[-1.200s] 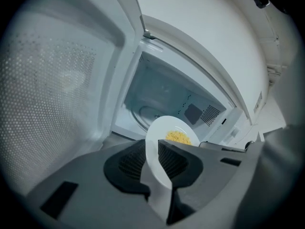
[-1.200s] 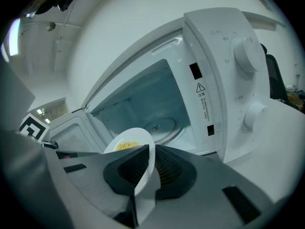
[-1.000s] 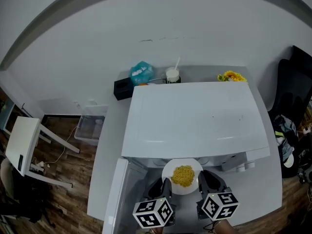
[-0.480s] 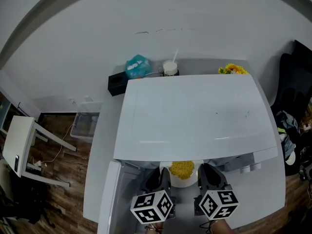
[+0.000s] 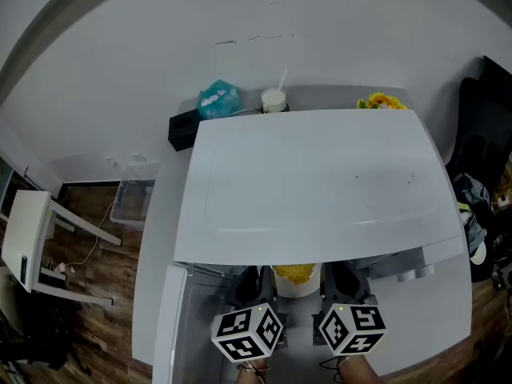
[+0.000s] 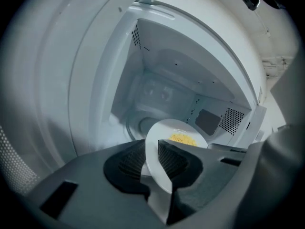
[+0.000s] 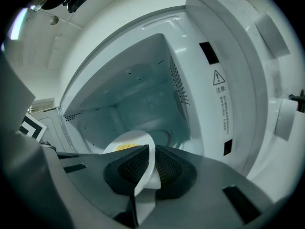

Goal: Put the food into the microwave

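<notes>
A white plate [image 5: 298,285] with yellow food [image 5: 294,274] on it hangs at the mouth of the white microwave [image 5: 320,182], half hidden under its top in the head view. My left gripper [image 5: 254,288] is shut on the plate's left rim [image 6: 155,166]. My right gripper [image 5: 340,285] is shut on the plate's right rim [image 7: 145,173]. In both gripper views the food [image 6: 183,139] sits on the plate's far side, before the open cavity [image 7: 138,104] and its glass turntable [image 6: 143,125].
The microwave door [image 5: 172,326] stands open at the left. Behind the microwave are a black box [image 5: 182,130], a teal packet [image 5: 218,100], a cup with a straw [image 5: 273,99] and yellow flowers [image 5: 381,102]. A white table [image 5: 28,238] stands on the wooden floor at far left.
Both grippers have carried the plate forward toward the cavity; in the head view more of the plate is now hidden beneath the microwave's top edge.
</notes>
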A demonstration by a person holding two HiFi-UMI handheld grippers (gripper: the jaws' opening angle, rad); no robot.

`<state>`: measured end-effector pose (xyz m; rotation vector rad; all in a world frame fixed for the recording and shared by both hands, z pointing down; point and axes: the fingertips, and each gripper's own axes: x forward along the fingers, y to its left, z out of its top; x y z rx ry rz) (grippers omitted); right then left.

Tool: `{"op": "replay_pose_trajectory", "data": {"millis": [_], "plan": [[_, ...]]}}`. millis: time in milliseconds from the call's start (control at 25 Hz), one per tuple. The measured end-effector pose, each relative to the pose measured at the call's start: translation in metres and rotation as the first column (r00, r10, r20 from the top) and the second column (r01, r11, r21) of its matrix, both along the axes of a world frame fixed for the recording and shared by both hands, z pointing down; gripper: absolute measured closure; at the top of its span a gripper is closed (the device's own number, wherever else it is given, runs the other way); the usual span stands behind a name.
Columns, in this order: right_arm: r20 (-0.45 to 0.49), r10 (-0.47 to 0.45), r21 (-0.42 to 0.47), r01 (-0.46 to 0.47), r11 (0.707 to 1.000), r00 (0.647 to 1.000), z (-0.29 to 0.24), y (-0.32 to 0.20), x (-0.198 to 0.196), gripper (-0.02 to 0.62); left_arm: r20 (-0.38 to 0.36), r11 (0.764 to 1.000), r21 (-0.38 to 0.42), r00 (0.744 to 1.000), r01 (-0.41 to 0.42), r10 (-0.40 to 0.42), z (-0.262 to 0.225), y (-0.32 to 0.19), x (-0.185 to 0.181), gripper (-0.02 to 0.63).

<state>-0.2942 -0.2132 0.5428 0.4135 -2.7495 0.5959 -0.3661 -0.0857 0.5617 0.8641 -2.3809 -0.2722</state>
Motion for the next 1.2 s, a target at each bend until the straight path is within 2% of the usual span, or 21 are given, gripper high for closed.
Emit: {"op": "replay_pose_trajectory", "data": {"millis": [280,840,1200], "plan": [[-0.005,0.033,0.006,-0.033,0.999,0.999,0.004,-0.002,-0.006,0.551,0.030,1.000,-0.027,1.000,0.007,-0.007,0.001,-0.004,-0.010,0.522],[-0.021,0.107,-0.023,-0.107,0.994,0.994,0.010,-0.009,-0.020,0.551,0.043,0.999,-0.031,0.999,0.032,-0.031,0.005,-0.011,-0.026,0.522],[-0.046,0.115,-0.045,-0.117,0.992,0.992,0.018,-0.013,-0.026,0.551,0.039,0.999,-0.038,0.999,0.036,-0.035,0.010,-0.017,-0.034,0.522]]}}
